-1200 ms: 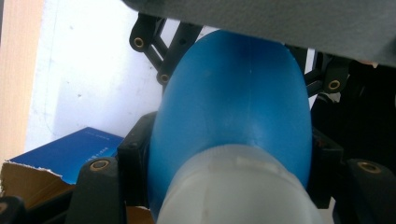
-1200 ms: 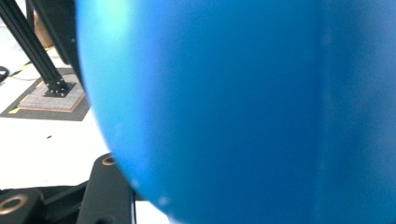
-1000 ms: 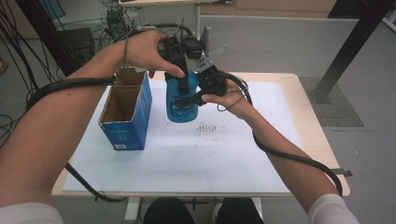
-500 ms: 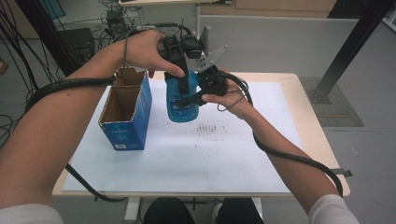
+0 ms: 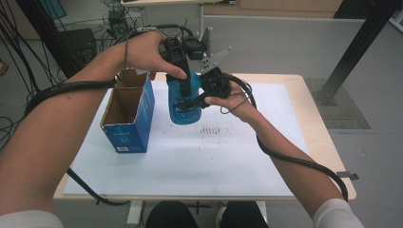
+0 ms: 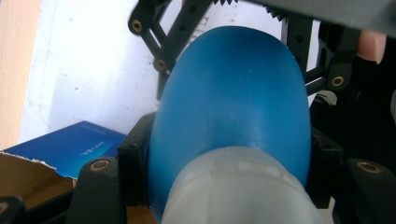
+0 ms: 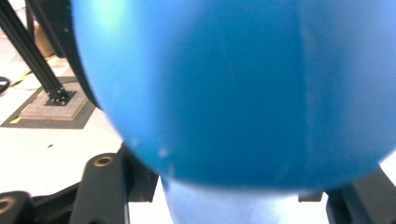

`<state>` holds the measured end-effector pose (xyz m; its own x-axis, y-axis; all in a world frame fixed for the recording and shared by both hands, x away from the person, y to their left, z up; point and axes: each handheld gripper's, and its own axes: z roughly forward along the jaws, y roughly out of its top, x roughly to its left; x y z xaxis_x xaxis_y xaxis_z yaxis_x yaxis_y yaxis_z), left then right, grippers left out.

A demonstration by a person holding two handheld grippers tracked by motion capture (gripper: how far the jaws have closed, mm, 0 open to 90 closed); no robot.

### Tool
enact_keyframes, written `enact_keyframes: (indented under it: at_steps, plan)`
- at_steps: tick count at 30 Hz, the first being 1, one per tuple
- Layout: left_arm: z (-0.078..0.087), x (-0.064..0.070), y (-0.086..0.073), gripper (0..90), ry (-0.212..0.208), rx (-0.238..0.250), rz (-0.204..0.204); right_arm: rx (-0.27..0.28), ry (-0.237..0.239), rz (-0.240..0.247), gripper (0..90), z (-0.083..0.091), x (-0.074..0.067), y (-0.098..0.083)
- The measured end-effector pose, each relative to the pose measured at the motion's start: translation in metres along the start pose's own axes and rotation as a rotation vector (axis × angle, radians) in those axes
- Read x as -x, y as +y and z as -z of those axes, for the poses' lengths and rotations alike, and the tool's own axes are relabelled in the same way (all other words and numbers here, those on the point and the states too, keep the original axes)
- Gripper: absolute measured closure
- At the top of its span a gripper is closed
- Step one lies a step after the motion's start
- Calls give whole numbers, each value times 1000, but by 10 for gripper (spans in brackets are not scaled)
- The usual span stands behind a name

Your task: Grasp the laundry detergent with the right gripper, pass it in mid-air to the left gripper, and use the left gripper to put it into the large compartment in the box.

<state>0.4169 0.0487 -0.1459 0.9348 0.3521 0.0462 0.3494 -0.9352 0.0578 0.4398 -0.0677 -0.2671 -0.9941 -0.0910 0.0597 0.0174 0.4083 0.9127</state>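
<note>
Above the table [image 5: 285, 156], just right of the open box [image 5: 127, 118], the blue bottle [image 5: 183, 102] hangs upright, its long axis vertical. Left gripper [image 5: 183, 78] pinches its upper end from above; right gripper [image 5: 192, 102], at its side, has just been opening, jaws spread round the body
</note>
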Motion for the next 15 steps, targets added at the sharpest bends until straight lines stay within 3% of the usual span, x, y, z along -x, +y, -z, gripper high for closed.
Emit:
enact_keyframes:
  at_steps: [2,5,10,13,15]
  plan:
    - [0,0,-1,363,2,3,11,10,-24,-12,245,2,1,-1]
    - [3,-2,-2,363,4,0,23,-22,-43,-40,107,7,3,-4]
    - [5,-5,-3,363,3,-11,47,-51,-70,-80,49,17,3,-8]
    - [9,-8,-5,363,-6,-6,76,-91,-118,-64,19,26,2,-9]
    - [12,-9,-6,363,-4,-2,92,-122,-122,-64,30,31,0,-9]
